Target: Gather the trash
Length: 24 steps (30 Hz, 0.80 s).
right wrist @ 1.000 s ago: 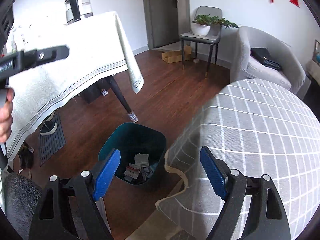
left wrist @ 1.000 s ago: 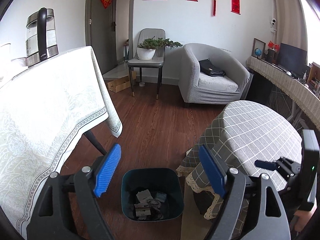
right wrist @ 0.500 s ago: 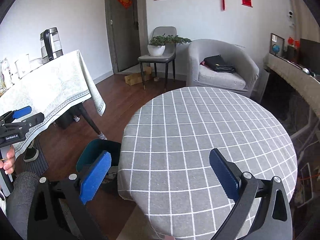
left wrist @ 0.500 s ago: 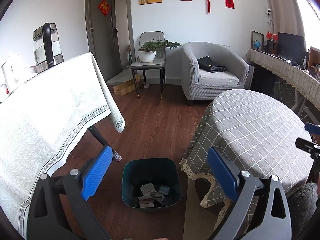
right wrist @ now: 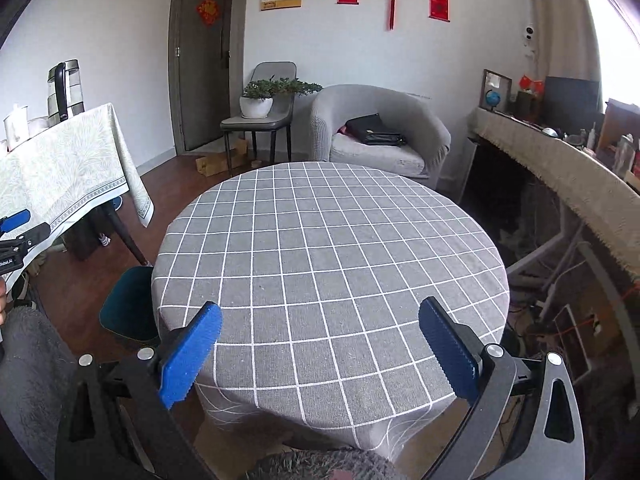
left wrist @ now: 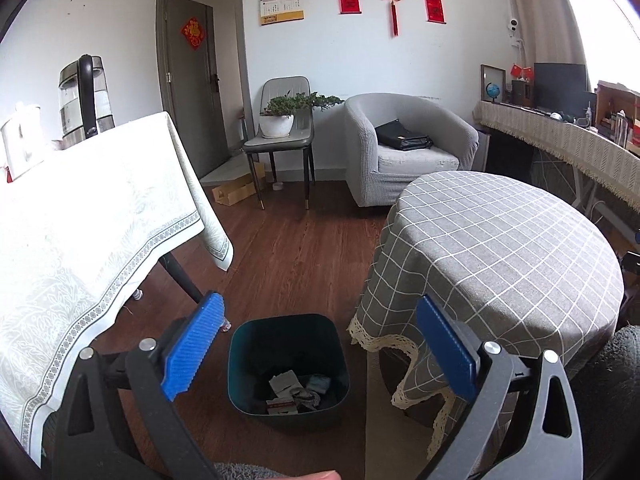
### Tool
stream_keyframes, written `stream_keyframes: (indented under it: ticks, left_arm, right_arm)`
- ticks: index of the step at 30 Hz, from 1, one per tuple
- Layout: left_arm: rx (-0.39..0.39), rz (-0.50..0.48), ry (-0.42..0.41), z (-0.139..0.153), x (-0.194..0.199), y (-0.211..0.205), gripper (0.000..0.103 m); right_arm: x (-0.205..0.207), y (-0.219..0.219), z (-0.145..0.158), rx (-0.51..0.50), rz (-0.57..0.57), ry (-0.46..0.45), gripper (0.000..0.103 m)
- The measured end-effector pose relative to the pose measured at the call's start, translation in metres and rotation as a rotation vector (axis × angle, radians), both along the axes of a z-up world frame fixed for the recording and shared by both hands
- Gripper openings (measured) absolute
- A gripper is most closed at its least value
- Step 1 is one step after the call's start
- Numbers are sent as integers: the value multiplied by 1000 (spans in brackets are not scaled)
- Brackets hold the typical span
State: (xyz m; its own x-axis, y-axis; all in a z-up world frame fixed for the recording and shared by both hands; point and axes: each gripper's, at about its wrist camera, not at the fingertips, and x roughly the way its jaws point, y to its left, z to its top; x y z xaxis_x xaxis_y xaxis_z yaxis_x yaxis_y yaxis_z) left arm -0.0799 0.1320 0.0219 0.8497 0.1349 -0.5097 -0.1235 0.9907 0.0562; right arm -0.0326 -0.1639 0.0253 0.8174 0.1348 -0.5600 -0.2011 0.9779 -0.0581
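Change since a second ago: both grippers sit higher and further back; the right one has swung off the bin and now faces the round table head-on, while the left one looks down on the bin from farther away.
Left gripper (left wrist: 320,350): blue pads spread wide with nothing between them, held above the floor with the bin in the gap between the fingers.
Right gripper (right wrist: 320,352): blue pads also spread wide and empty, hovering over the near edge of the round table.
Bin (left wrist: 287,368): dark teal, square with rounded corners, standing on the wood floor just beside the round table's hanging cloth; in the right wrist view only part of its side shows past the cloth.
Trash (left wrist: 298,390): crumpled paper and small wrappers lying in the bottom of the bin.
Round table (right wrist: 332,248): covered with a grey checked cloth with a lace hem.
Long table (left wrist: 80,220): on the left, under a pale patterned cloth.
Kettle (left wrist: 84,100): glass and steel, upright at the far end of the long table.
Armchair (left wrist: 408,148): grey, against the back wall, with a black bag (left wrist: 402,136) on its seat.
Chair (left wrist: 282,132): beside the armchair, carrying a potted plant (left wrist: 280,116).
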Motion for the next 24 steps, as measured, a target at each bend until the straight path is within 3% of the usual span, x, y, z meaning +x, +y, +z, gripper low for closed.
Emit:
stream_keyframes:
  ticks: [7,16,24]
  left_arm:
    - [-30,24,20,-15,2,8,99]
    - [-8,1,45,-21,2,0,99]
    - [-42,10,62,-25,5,6,98]
  right_arm:
    - [5,5,-8,28,13,11,99]
    - [-1,-3,-9,109,26,-7,100]
    - [1,2,-12,90,47,6,100]
